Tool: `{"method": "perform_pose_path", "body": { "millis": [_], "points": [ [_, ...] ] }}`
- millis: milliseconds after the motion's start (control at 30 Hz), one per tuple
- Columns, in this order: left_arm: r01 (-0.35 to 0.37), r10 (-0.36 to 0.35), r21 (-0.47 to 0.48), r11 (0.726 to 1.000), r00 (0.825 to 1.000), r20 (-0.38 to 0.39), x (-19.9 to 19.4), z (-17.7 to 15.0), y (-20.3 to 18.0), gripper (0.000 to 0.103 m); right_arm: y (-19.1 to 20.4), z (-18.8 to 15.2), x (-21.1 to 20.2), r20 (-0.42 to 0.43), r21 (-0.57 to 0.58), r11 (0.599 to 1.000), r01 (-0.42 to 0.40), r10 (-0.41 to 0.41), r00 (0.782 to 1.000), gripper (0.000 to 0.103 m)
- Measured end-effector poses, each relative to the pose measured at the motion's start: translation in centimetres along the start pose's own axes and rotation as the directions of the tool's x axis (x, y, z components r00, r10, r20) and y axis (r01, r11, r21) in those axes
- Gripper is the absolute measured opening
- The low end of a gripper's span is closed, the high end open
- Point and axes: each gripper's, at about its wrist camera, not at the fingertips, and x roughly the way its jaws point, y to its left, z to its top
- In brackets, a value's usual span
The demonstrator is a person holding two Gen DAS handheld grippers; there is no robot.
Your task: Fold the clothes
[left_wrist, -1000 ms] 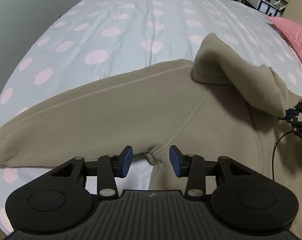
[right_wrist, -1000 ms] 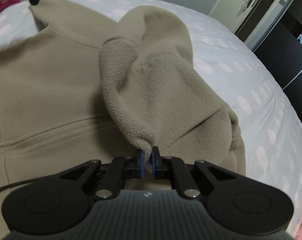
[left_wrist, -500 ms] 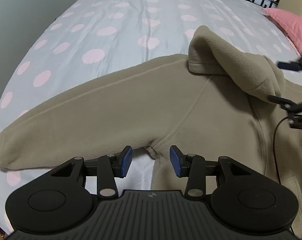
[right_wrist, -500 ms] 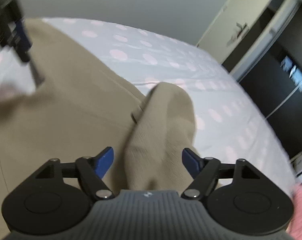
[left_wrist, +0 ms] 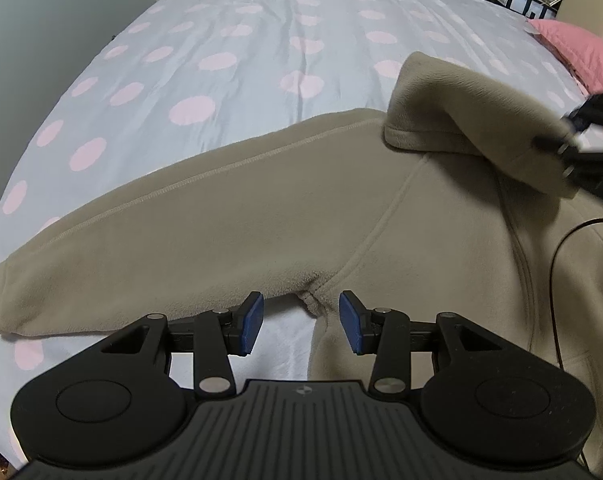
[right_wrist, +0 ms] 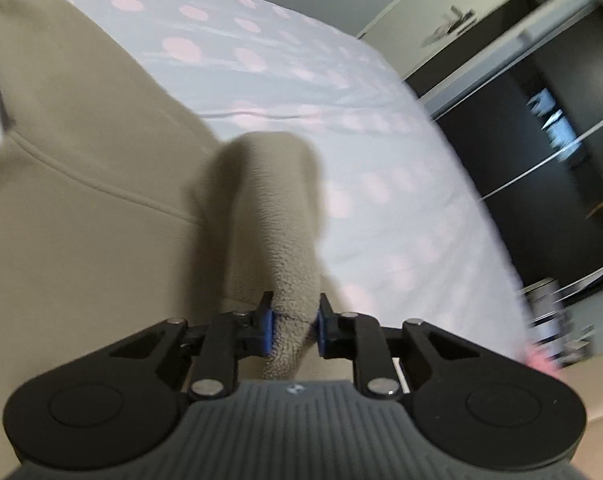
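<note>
— Where's the fleece top (left_wrist: 261, 216) now?

— Spread flat on the bed (left_wrist: 261, 40), one sleeve (left_wrist: 113, 256) stretched out sideways from its body. The other sleeve (right_wrist: 285, 216) is doubled back over the chest.

— And the grippers?

— The right gripper (right_wrist: 294, 330) has its jaws closed on the end of that doubled sleeve, the fleece bunched between the blue pads. The left gripper (left_wrist: 300, 322) hovers at the armpit of the top with its jaws apart, the seam lying just between them, nothing pinched.

— So which step?

— I'd say the sleeve-folding one: the right is carrying its sleeve across the top. Next it needs laying flat on the body, then releasing. The right view is blurred, so I can't judge how taut the sleeve is.
</note>
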Motion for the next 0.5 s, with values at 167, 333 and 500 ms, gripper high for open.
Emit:
{"method": "perform_pose_path", "body": {
  "millis": [167,333,500],
  "points": [
    [0.010,-0.010,0.000,1.000,1.000,0.018,-0.6,-0.1,0.0,0.040,-1.4,-0.6,-3.4,0.046,-0.161,0.966,0.203,-0.198,0.979,0.021],
    [0.010,-0.010,0.001,1.000,1.000,0.021,-0.7,-0.3,0.2,0.040,3.1,-3.7,-5.1,0.116,-0.338,0.904,0.261,-0.235,0.965,0.021],
    [0.004,-0.004,-0.010,1.000,1.000,0.019,-0.8,-0.5,0.4,0.040,9.0,-6.9,-4.5,0.101,-0.404,0.894,0.193,-0.166,0.981,0.020]
  ]
}}
